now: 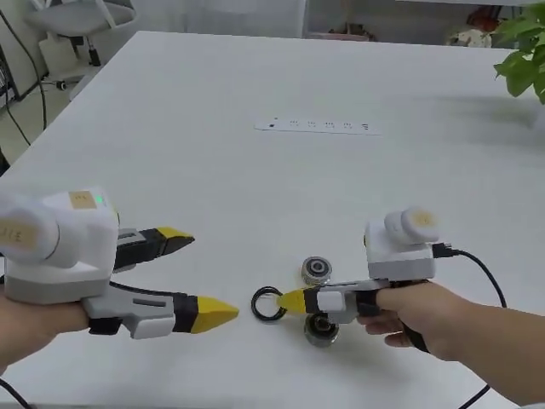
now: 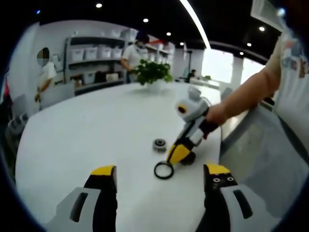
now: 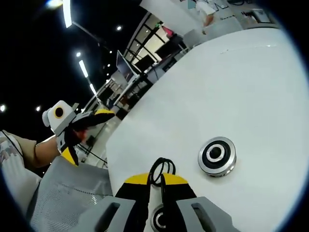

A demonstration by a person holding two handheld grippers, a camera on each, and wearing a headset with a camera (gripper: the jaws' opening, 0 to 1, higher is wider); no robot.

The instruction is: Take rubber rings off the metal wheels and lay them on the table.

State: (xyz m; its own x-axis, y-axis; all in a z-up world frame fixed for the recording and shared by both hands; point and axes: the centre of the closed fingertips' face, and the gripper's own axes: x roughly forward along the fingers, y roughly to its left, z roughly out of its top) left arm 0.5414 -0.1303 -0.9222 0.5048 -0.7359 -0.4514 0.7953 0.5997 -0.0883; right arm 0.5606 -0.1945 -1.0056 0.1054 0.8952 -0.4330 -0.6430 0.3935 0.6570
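A thin black rubber ring hangs just above the white table, pinched at the yellow tips of my right gripper, which is shut on it. In the right gripper view the ring sticks out squashed between the closed jaws. One metal wheel lies flat just beyond the gripper; a second wheel sits under it. My left gripper is open at the left, its tips pointing toward the ring from a short distance. The right gripper and a wheel also appear there.
A white power strip lies at mid-table, far from the work. A green plant stands at the far right corner, and a chair beyond the far left edge. People stand by shelves in the background.
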